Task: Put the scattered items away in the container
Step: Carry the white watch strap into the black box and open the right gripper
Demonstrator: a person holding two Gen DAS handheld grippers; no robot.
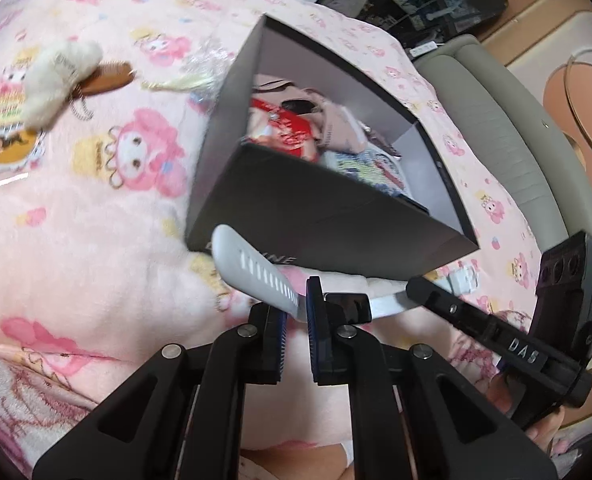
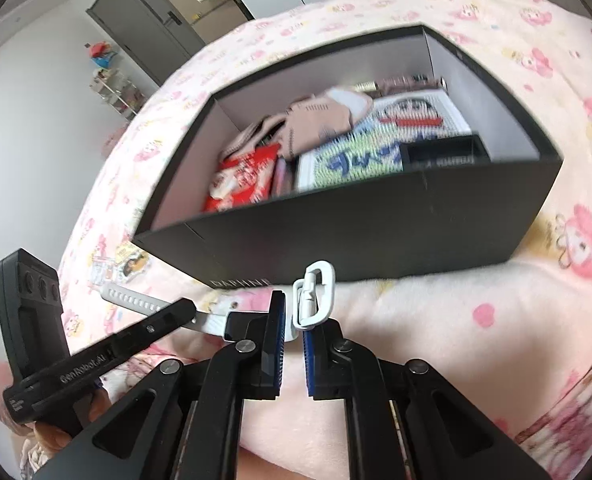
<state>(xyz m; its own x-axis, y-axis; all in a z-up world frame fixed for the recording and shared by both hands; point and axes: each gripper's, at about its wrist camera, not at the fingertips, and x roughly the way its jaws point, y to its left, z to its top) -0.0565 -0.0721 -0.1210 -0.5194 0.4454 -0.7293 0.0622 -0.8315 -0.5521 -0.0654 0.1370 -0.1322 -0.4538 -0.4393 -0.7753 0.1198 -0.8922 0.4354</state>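
Stretching between the two grippers, a white watch (image 1: 256, 276) hangs just above the pink cartoon-print bed cover (image 1: 96, 208), directly in front of the dark box (image 1: 315, 216). The left gripper (image 1: 295, 320) pinches the band close to the black watch face, its blue-padded jaws nearly together with only the strap between them; the free perforated end sticks out to the left past the fingers, reaching the box's near wall in the picture. The right gripper (image 2: 294, 320) clamps the other end of the watch (image 2: 311, 300), where the white buckle loop stands up just above its fingertips, jaws drawn in tight on the strap.

The box (image 2: 375, 232) sits open on the bed cover (image 2: 435, 320), its near side printed with pale letters. Inside lie a red snack packet (image 2: 240, 180), a beige fabric piece (image 2: 315, 120), a cartoon-printed item (image 2: 395, 136) and a small black case (image 2: 443, 152), all crowded together on the bottom.

Well apart from the box, in the left wrist view, a fluffy cream plush keychain (image 1: 60, 80) rests on a brown comb (image 1: 108, 78), with a cartoon sticker card (image 1: 4, 152) just beside them.
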